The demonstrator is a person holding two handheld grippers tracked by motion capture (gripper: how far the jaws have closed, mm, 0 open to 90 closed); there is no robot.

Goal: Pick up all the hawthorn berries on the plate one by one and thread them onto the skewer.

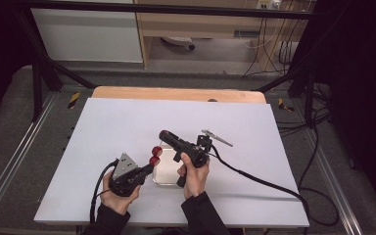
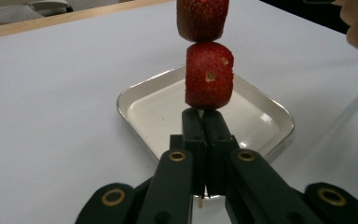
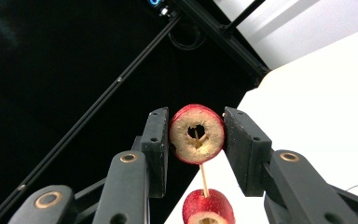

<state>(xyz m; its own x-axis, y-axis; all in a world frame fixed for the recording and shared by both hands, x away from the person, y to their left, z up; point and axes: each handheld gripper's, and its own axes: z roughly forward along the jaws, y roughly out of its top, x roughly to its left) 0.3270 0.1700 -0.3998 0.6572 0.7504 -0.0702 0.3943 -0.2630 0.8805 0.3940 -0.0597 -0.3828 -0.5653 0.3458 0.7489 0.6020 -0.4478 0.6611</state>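
Observation:
A thin wooden skewer [image 3: 204,179] carries two red strawberry pieces. My left gripper [image 2: 204,116] is shut on the skewer's lower end, just under the lower strawberry piece [image 2: 209,77], and holds it upright over a small metal tray [image 2: 158,112]. In the right gripper view, my right gripper [image 3: 196,133] has its jaws on either side of the upper strawberry piece [image 3: 186,140], pads touching its red skin, with the lower piece [image 3: 208,205] below. In the high view both pieces [image 1: 155,155] hang between the left gripper [image 1: 149,167] and the right gripper [image 1: 159,146], above the tray [image 1: 165,176].
A white sheet [image 1: 127,122] covers the table. A small metal tool [image 1: 216,137] lies just right of the right gripper. The right gripper's cable [image 1: 264,183] trails off to the right. A black frame borders the table, with dark space beyond it.

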